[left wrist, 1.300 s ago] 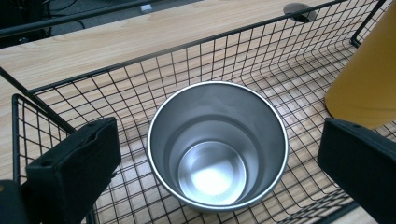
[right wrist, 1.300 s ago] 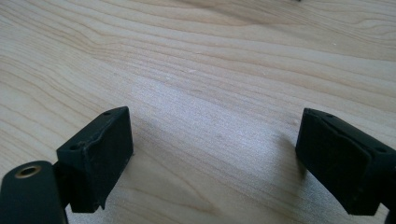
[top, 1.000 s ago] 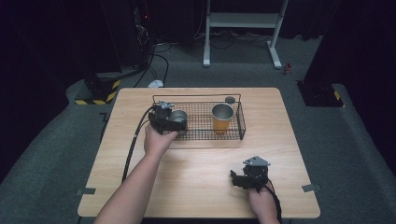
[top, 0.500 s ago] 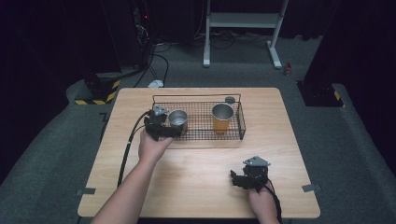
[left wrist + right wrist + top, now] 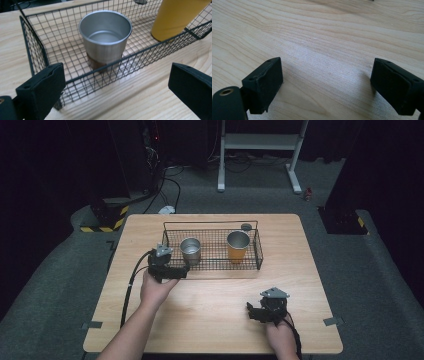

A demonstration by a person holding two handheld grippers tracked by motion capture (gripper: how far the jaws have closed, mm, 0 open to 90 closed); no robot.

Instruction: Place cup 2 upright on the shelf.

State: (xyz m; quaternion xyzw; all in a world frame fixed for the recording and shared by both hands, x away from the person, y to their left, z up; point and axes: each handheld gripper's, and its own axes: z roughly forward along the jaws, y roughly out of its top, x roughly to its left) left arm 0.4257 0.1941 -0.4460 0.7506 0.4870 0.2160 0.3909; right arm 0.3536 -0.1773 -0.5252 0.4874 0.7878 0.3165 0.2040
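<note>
High view, change: my left gripper [image 5: 181,271] has pulled back out of the wire basket [image 5: 212,268] toward 6 o'clock, leaving the steel cup [image 5: 190,251] standing inside it. I read that as the cup delivered and let go.
High view, cup place: at the basket's 9 o'clock end, upright; the orange cup [image 5: 238,246] stands at 3 o'clock of it, apart.
High view, right gripper [image 5: 252,312]: resting on the table [image 5: 210,320] near its 5 o'clock corner, unmoved.
Left gripper view, claw: jaws wide with nothing between them, just outside the basket's near wall [image 5: 120,63]; they have just been closing slightly. The steel cup [image 5: 106,37] sits at 12 o'clock beyond the wire.
Right gripper view, claw: jaws wide, bare wood [image 5: 324,45] between them.
Writing: I can read no brand, label or lettering on either cup.
</note>
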